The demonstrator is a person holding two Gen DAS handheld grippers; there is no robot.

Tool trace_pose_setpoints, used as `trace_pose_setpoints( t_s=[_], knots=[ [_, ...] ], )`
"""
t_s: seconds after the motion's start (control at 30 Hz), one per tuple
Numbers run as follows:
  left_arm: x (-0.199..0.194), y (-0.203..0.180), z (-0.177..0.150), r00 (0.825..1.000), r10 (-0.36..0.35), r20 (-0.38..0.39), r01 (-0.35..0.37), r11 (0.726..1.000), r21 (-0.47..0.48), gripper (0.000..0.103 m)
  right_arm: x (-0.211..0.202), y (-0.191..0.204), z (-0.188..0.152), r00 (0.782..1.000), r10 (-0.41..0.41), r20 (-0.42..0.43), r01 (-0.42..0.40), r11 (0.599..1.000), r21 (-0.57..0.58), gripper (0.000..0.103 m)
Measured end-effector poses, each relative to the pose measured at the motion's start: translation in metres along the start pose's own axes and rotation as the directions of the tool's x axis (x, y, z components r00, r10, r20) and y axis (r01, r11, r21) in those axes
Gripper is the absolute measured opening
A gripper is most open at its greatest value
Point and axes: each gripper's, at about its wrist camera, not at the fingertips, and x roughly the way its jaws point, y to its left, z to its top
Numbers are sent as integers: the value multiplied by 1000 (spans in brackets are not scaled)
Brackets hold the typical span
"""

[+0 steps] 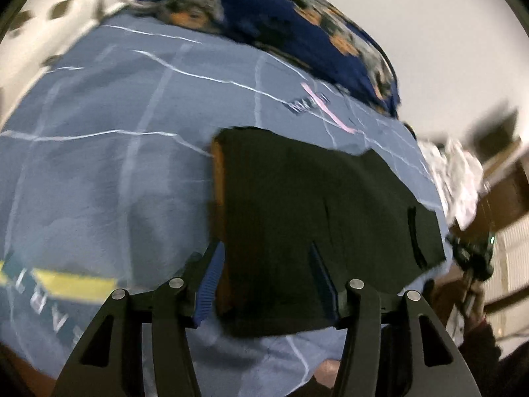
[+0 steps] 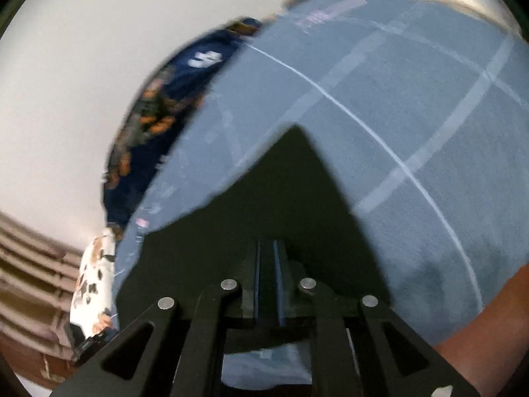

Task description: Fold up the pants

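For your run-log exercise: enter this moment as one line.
left gripper: open over black pants | right gripper: shut on pants | surface: blue bedspread

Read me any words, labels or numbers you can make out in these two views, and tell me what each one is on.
Pale letters, blurred, perhaps "AVE": on the blue bedsheet, beside a yellow band in the left wrist view.
Small dark print with a pink stripe on the bedsheet: too blurred to read.
White mark on the navy patterned blanket: unreadable.
The black pants: no visible text.
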Motion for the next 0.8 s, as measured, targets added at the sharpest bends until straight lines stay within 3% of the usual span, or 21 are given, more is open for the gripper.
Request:
trace_pose_setpoints(
  t_s=[0.07,0.17,0.23,0.33,0.47,0.5,0.53,0.6,0.7,0.8],
  knots=[
    [16,3,8,998,37,-40,-37,999,18,54,3,29,-5,999,29,-16,-30,997,-71,11],
    [32,13,16,995,-50,-90,49,999,-14,54,13,58,-19,995,75,-59,-81,991,-108,18],
    [35,12,23,993,-72,-90,74,997,17,54,26,74,-30,989,110,-98,-120,987,-105,27],
    [45,6,36,987,-92,-135,105,991,86,54,48,92,-44,973,167,-157,-180,981,-72,30],
    [53,12,52,980,-152,-131,158,987,37,54,81,115,-67,946,198,-255,-219,974,-57,35],
    [54,10,52,983,-138,-118,144,989,43,45,86,120,-73,942,201,-270,-224,973,-58,36],
    [54,4,52,991,-78,-105,87,993,79,31,91,125,-78,936,202,-287,-229,972,-61,38],
    [50,-2,51,995,-53,-79,59,996,72,24,102,134,-85,925,209,-317,-242,968,-67,39],
    [25,-18,53,993,-114,-26,115,993,14,14,114,148,-90,903,239,-356,-284,955,-79,39],
    [-1,-64,56,978,-208,-8,208,977,38,13,125,160,-89,871,313,-380,-357,933,-51,42]
  ],
)
